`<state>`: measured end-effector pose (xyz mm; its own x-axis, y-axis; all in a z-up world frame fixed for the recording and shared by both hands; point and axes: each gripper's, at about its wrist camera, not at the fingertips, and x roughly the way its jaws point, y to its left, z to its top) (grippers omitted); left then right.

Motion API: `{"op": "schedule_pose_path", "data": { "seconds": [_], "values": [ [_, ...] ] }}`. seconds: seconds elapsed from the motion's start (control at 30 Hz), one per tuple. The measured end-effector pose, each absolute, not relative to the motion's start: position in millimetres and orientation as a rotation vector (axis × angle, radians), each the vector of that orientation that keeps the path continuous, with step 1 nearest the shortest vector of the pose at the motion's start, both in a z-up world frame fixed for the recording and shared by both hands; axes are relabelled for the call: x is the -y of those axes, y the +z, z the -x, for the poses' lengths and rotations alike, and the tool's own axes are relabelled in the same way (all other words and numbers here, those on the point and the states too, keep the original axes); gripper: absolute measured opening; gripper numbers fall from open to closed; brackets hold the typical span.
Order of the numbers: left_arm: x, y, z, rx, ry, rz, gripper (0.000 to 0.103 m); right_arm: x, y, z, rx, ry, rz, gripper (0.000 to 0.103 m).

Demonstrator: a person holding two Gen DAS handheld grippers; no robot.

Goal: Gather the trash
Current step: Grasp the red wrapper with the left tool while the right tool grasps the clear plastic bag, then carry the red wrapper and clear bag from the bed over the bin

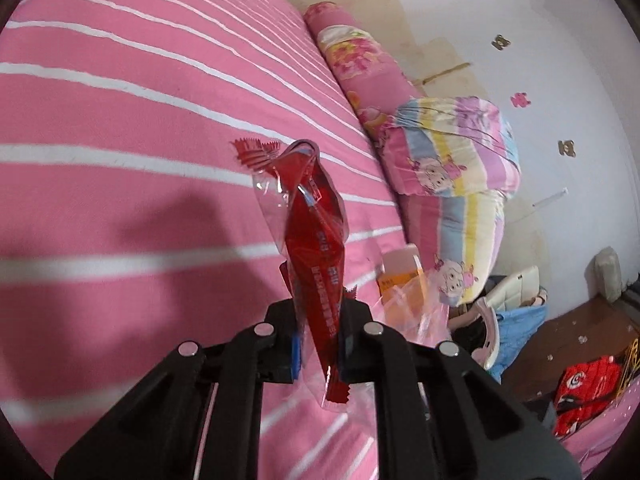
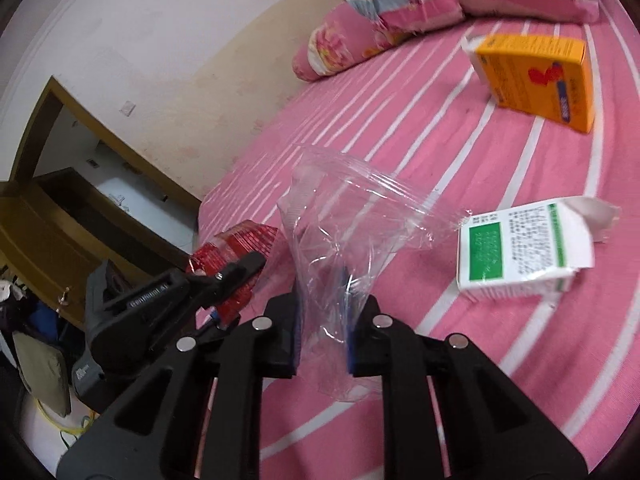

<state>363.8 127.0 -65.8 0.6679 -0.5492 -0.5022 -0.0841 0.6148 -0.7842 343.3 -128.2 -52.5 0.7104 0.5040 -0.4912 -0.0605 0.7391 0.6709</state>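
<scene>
with the left hand-held gripper [image 1: 318,344] pinching the red wrapper [image 1: 316,232] and the right hand-held gripper [image 2: 323,334] clamping the clear bag [image 2: 340,220], the bag's mouth is needing spreading so the wrapper is dropping inside.

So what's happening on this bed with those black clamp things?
Someone is clearing trash off a pink striped bed using two tools. The left hand-held gripper is shut on a red snack wrapper, held above the sheet. The right hand-held gripper is shut on a clear plastic bag. An orange carton and a torn white-and-green box lie on the bed, not yet collected.
</scene>
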Motion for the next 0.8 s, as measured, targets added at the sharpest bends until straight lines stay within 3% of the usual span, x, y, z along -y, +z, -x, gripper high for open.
{"op": "schedule_pose_path", "data": {
  "seconds": [0.5, 0.8],
  "values": [
    [-85, -43, -199, -0.764, -0.473, 0.898, 0.011, 168, 0, -192, -0.629, 0.356, -0.606, 0.016],
    [5, 5, -110, -0.798, -0.664, 0.794, 0.011, 230, 24, -75, -0.575, 0.299, -0.617, 0.016]
  ]
}}
